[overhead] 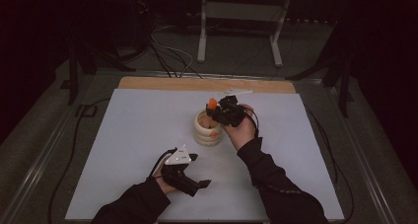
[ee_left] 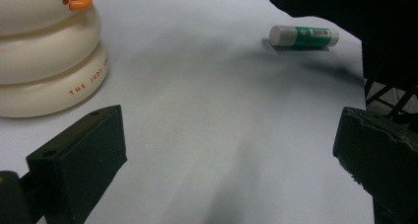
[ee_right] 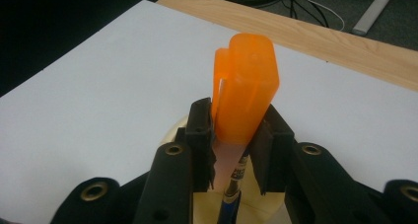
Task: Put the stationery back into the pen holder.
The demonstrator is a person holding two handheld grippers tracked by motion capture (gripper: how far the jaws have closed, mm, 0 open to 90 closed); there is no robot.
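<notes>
A white sheet is seen spread over the worktop (overhead: 148, 135), with a strip of bare wood along its far edge in the upper middle of the high view. Near the centre of that frame a cream ringed holder (overhead: 207, 129) is stood upright on the sheet; in the left gripper view it is found at the upper left (ee_left: 47, 56), with orange lettering on its lowest ring. The right gripper (overhead: 223, 111) is held just above and to the right of the holder's mouth, and its jaws are closed on an orange translucent cap-shaped piece (ee_right: 245, 93), which is gripped upright between them in the middle of the right gripper view. A dark pen-like item (ee_right: 232, 192) is seen below the orange piece, standing inside the holder. The left gripper (overhead: 194, 179) is held low at the lower middle of the high view, well apart from the holder, and its jaws are spread wide with nothing between them. A green and white glue stick (ee_left: 303, 36) is seen lying on its side on the sheet at the upper right of the left gripper view
</notes>
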